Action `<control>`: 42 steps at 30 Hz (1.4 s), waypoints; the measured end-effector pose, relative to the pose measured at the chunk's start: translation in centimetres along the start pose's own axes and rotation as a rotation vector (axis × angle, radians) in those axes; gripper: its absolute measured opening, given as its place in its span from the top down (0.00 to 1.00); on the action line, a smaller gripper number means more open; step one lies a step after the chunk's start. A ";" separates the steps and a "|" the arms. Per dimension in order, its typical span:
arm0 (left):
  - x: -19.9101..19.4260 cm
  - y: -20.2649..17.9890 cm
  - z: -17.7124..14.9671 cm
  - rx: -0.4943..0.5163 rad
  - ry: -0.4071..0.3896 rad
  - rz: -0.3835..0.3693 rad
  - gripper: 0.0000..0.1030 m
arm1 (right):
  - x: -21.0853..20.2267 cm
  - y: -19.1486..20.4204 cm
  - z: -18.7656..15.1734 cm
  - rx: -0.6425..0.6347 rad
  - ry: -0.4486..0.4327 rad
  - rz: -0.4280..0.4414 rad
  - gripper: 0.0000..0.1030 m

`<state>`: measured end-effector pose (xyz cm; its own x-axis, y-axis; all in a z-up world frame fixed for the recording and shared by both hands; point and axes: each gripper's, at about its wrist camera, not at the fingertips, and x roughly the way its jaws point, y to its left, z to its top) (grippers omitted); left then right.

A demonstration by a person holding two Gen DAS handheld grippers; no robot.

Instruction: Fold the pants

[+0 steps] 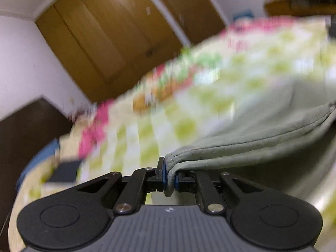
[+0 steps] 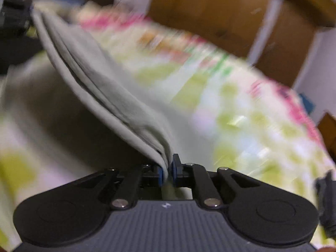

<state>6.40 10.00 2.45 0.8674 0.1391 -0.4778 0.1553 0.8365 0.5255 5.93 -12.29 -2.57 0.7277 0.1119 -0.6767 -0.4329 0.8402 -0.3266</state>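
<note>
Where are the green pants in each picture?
Left wrist view: the pants run from the lower middle to the right edge, pinched at one end by the left hand-held gripper.
Right wrist view: the pants run from the upper left down to the middle, pinched by the right hand-held gripper.
Shared landmark: the checked bedspread under them.

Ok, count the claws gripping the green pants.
2. The left claw pinches one end of the pants; the right claw pinches the other end, the cloth stretched between them above the bedspread.
</note>
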 end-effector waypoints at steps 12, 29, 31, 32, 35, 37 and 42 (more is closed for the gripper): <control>1.0 -0.6 -5.6 -0.012 0.117 -0.002 0.71 | -5.7 0.2 3.2 -0.171 -0.025 0.083 0.35; -1.9 0.1 -6.5 0.087 0.045 0.085 0.59 | 5.9 7.1 18.6 -0.179 -0.125 0.483 0.33; -2.5 1.3 -7.1 0.018 0.073 0.075 0.59 | 6.7 7.2 18.4 -0.165 -0.092 0.509 0.32; -2.6 1.6 -7.2 -0.006 0.078 0.075 0.59 | 7.2 7.7 18.1 -0.169 -0.075 0.523 0.32; -2.7 2.1 -6.5 -0.078 0.076 0.036 0.58 | 7.9 9.3 16.6 -0.173 -0.004 0.579 0.32; -2.7 2.0 -5.9 -0.112 0.057 -0.019 0.57 | 7.4 9.6 16.4 -0.211 -0.018 0.585 0.32; -1.9 1.4 -4.7 -0.171 0.027 -0.073 0.56 | 7.3 7.1 18.3 -0.257 -0.062 0.567 0.31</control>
<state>2.71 13.44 0.83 0.8434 0.0869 -0.5302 0.1327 0.9226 0.3622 17.90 4.19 2.29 0.3737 0.5398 -0.7543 -0.8692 0.4877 -0.0816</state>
